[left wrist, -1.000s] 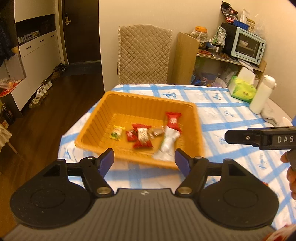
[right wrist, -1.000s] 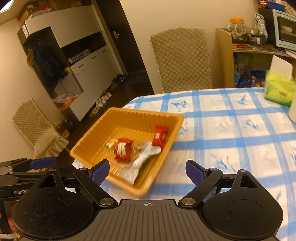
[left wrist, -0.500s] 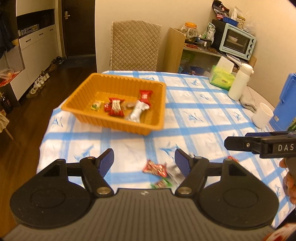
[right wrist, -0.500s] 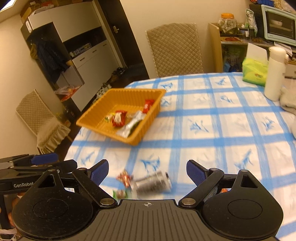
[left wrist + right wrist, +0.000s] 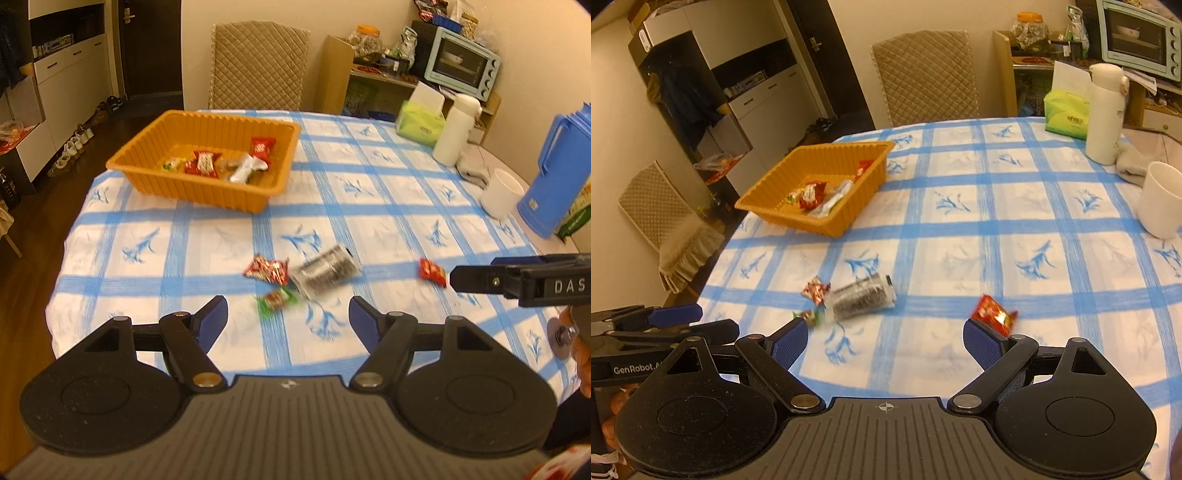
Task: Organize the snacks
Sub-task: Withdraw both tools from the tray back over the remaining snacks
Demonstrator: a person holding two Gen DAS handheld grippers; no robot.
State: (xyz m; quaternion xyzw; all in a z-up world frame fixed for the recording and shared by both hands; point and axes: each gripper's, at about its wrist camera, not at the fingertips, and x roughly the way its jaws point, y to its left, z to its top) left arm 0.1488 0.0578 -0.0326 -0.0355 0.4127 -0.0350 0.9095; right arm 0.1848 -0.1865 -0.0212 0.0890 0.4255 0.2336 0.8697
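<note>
An orange basket [image 5: 147, 173] [image 5: 857, 210] with several wrapped snacks stands at the table's far left. Loose on the blue-checked cloth lie a red crinkled candy [image 5: 266, 270] [image 5: 815, 290], a silver-and-black packet [image 5: 325, 275] [image 5: 862, 298], a small green-and-red snack [image 5: 276, 301] [image 5: 809, 316] and a red packet [image 5: 431, 272] [image 5: 993, 313]. My left gripper [image 5: 288, 319] is open and empty just short of the green-and-red snack. My right gripper [image 5: 885, 341] is open and empty, its right finger close to the red packet.
At the right stand a white cup [image 5: 502, 192] [image 5: 1161, 199], a blue jug [image 5: 557, 173], a white flask [image 5: 456, 129] [image 5: 1104, 112] and a green tissue pack [image 5: 421, 120] [image 5: 1067, 114]. A quilted chair [image 5: 258, 64] stands behind the table.
Both grippers have pulled back from the basket toward the table's near edge. The loose snacks have come into view in front of them. Both stay open.
</note>
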